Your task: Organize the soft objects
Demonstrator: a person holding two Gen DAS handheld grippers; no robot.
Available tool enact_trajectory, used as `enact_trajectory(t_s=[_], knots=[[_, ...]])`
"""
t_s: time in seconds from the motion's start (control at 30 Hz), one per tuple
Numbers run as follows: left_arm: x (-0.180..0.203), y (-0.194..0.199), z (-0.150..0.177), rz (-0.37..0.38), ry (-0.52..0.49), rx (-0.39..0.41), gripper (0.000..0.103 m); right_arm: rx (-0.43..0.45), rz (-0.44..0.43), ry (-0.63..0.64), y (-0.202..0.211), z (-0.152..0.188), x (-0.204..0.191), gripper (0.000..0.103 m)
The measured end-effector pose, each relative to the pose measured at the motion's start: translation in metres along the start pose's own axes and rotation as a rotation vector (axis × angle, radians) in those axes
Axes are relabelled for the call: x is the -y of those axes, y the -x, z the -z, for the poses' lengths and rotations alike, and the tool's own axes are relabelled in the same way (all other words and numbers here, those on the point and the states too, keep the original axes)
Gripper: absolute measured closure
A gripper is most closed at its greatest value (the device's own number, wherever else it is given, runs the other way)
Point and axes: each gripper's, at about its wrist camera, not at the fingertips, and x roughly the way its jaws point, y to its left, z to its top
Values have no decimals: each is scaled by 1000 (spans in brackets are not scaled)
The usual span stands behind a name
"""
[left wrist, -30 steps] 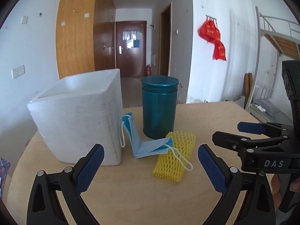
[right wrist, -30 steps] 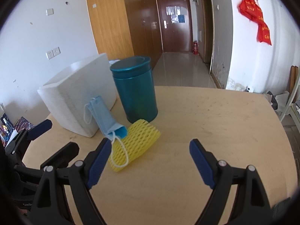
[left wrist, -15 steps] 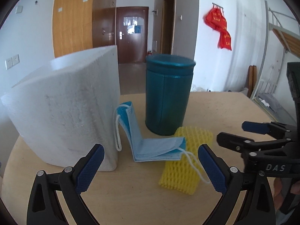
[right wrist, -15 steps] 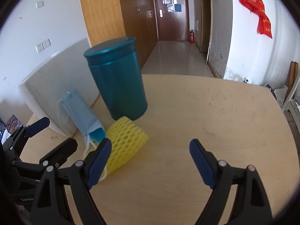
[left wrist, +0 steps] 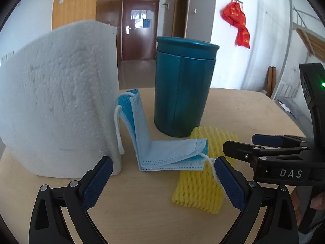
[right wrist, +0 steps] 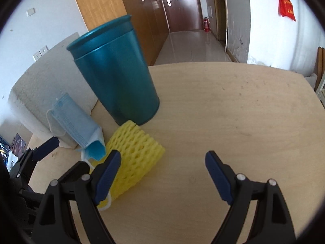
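Observation:
A folded blue face mask (left wrist: 160,152) (right wrist: 75,126) leans against a white foam box (left wrist: 56,101) (right wrist: 40,93) and lies partly over a yellow foam net sleeve (left wrist: 203,179) (right wrist: 134,158) on the wooden table (right wrist: 233,122). My left gripper (left wrist: 162,181) is open, low over the table, with the mask's near edge just ahead of its fingers. My right gripper (right wrist: 162,172) is open too; its left finger (right wrist: 107,172) covers the near end of the yellow sleeve. Nothing is held. In the left wrist view the right gripper (left wrist: 251,141) comes in from the right.
A tall teal tin (left wrist: 182,89) (right wrist: 117,75) with a lid stands right behind the mask and sleeve. The foam box takes up the table's left side. A corridor with a brown door (left wrist: 140,28) and a bunk bed frame (left wrist: 304,38) lie beyond the table.
Both grippers have come down and forward toward the mask and the yellow sleeve, which now look larger and nearer. Their jaws stayed wide apart. Nothing on the table moved.

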Motion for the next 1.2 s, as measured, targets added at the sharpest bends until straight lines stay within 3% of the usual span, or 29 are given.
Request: enact_trajectory(t_s=[0.2,0.33,0.53,0.73,0.93,1.0,1.13,1.2], knots=[[1,-1,-1,-15,-5,-4,7,-5,-3,8,0,-2,-3,15],[1,-4,-1,-17,5,-17,25,6,19,1,5,-5,0,16],[-6,-11,0,-27,36,-56,34,-12,11,-1,2,-3,-4,16],[-7,-15,5,19,43,-94,69,-18,0,4,-3,1,-9,16],[-11,-12,9,58,41,-97,90,-42,-32,-38,-12,-2,-5,16],[-9,-10,10,62,29,-91,94,-47,-37,-42,-15,-2,-6,25],[-9,-4,8,69,29,-63,99,-56,-81,-67,-19,-3,-3,60],[-8,1,9,76,22,-51,100,-65,-96,-74,-21,-4,-2,68]])
